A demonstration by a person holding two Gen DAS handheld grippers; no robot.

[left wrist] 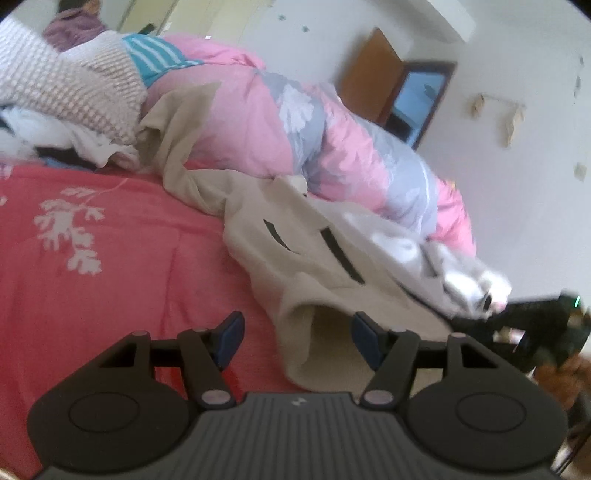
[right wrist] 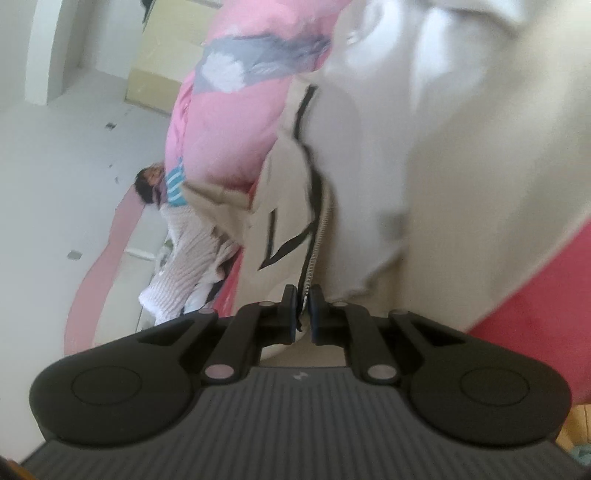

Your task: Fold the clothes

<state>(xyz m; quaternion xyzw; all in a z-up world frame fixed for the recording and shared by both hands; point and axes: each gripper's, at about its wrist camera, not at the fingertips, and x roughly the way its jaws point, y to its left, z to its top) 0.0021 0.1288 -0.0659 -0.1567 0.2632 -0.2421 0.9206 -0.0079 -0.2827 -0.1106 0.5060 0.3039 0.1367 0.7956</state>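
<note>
A beige zip jacket (left wrist: 317, 258) with black stripes lies crumpled on the red bedspread (left wrist: 110, 277). My left gripper (left wrist: 297, 328) is open low over the bed, and the jacket's open cuff lies between its blue pads without touching them. At the right edge of the left wrist view, the right gripper (left wrist: 535, 325) pulls the jacket's far end taut. In the right wrist view my right gripper (right wrist: 302, 295) is shut on the jacket's zipper edge (right wrist: 314, 240), and the beige cloth (right wrist: 424, 147) fills the view above it.
A rolled pink and grey quilt (left wrist: 277, 122) lies behind the jacket. A knit sweater (left wrist: 66, 85) tops a pile of clothes at the back left, near a person (left wrist: 74, 22). A brown door (left wrist: 373, 74) stands open in the white wall.
</note>
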